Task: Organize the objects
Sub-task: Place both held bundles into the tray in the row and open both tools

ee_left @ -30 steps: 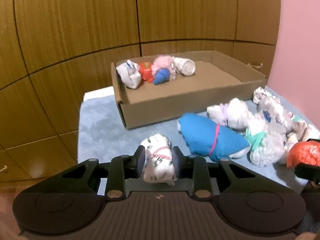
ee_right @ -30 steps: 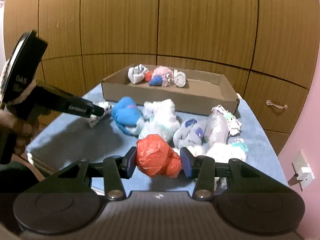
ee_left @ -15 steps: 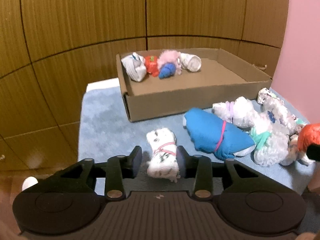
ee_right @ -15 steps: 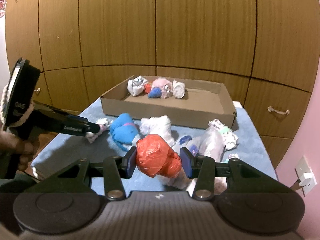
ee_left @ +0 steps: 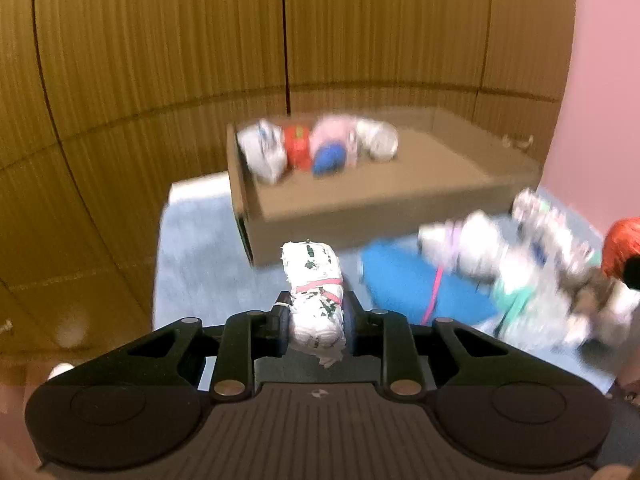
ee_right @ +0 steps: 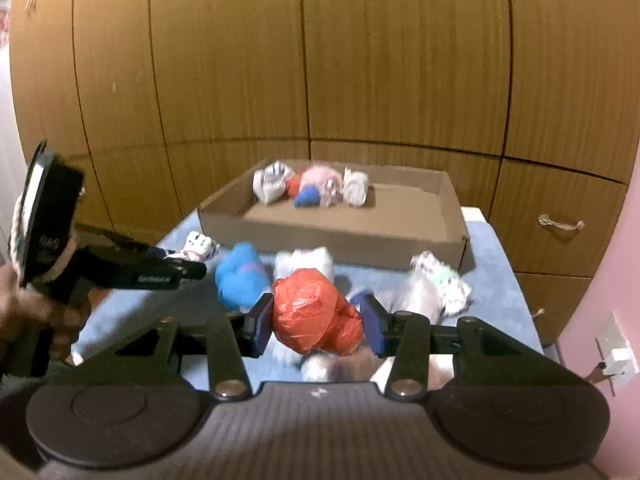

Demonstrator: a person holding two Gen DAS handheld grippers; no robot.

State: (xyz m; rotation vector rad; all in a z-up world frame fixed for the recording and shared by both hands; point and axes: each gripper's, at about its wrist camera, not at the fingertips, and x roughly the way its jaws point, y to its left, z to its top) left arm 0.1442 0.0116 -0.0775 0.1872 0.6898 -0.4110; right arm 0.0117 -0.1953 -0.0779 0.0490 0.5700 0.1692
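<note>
Your left gripper clamps the white bundle; only your right wrist view shows your right gripper gripping the orange bundle whole.

Surface: blue-grey cloth covering the table top.
Landmark: open cardboard box, lying at the far end of the cloth.
Just in front of the box: blue bundle, white fluffy bundle, white bundle with green, lying close together in a row.
Box contents: blurred small bundles in its far left corner.
</note>
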